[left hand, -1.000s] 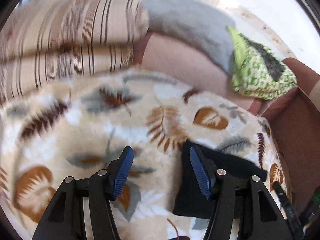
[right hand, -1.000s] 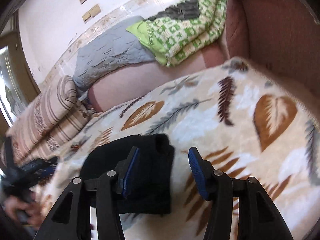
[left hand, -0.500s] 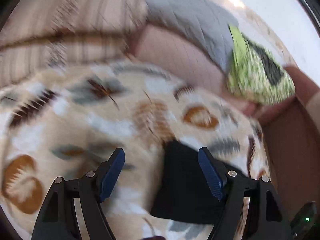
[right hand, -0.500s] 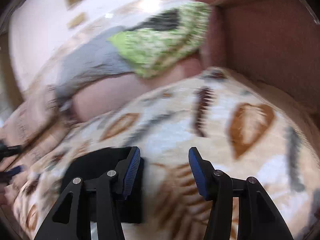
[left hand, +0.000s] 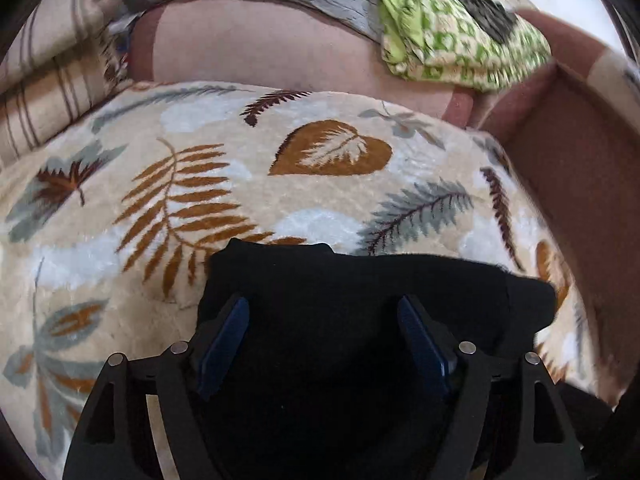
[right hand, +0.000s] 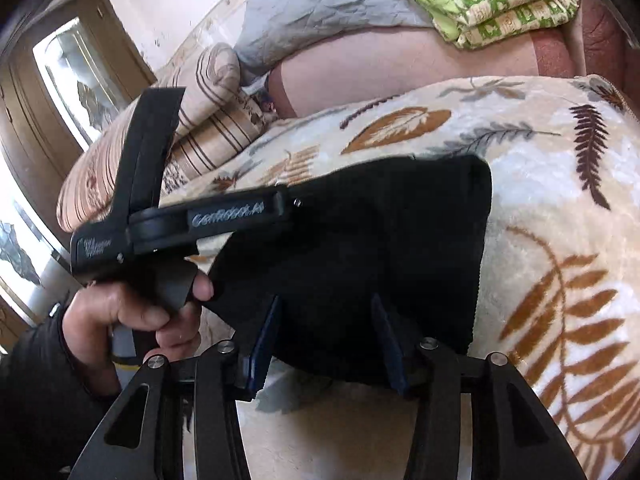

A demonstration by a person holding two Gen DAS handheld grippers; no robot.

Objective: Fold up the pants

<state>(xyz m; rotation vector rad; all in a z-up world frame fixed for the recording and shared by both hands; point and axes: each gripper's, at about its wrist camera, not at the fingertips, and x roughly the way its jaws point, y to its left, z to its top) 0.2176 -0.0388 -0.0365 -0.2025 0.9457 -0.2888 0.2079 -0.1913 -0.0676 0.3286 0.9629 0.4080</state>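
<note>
The black pants lie as a folded bundle on a cream leaf-print blanket. My left gripper is open, its blue pads straddling the near part of the bundle. In the right wrist view the pants lie in the middle. My right gripper is open over their near edge. The left gripper's body, held by a hand, reaches onto the pants from the left.
A striped bolster, a grey quilt and a folded green patterned cloth lie along the back. A brown sofa arm rises at the right of the blanket. A window and wooden frame are at far left.
Both grippers have moved in over the black pants. The left gripper swung right until the bundle sits between its pads. The right gripper came closer and lower.
</note>
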